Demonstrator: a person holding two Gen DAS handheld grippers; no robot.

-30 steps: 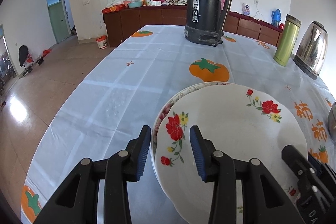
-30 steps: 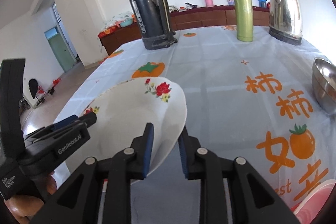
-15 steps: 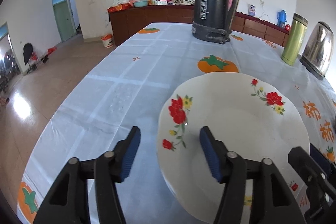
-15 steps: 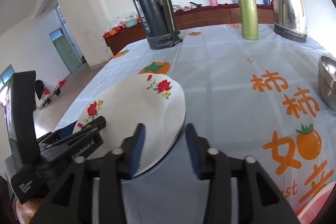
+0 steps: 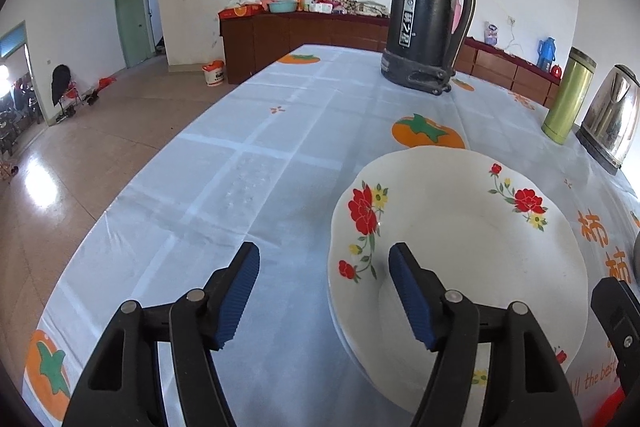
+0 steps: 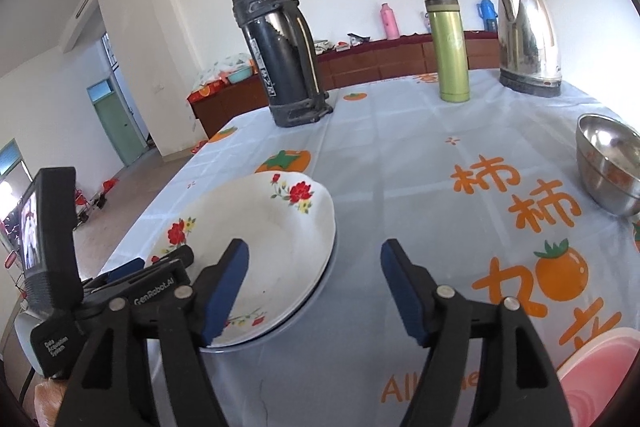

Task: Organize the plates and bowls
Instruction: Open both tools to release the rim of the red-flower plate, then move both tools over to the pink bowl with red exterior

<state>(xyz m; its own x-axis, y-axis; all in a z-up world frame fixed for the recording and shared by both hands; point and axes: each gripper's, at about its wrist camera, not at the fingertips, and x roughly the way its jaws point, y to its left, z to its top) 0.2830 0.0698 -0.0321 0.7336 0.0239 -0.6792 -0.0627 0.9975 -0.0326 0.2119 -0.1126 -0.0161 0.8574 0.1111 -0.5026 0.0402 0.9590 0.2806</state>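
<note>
pale blue persimmon-print tablecloth (image 5: 248,187) carries stacked floral plates (image 6: 276,227); each tool, left (image 5: 324,291) and right (image 6: 314,285), just spread, empty.

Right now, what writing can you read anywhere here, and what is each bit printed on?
"GenRobot.AI": left gripper, on its body.
"Data Acquisition System": same gripper's black housing, small but legible.
"柿柿": tablecloth, in orange.
"All", then letters cut off by a finger: tablecloth, near edge, right wrist view.
"All the best": tablecloth, left wrist view, partly hidden.
Black flask label: characters too blurred to read.
Green bottle logo: too small.
</note>
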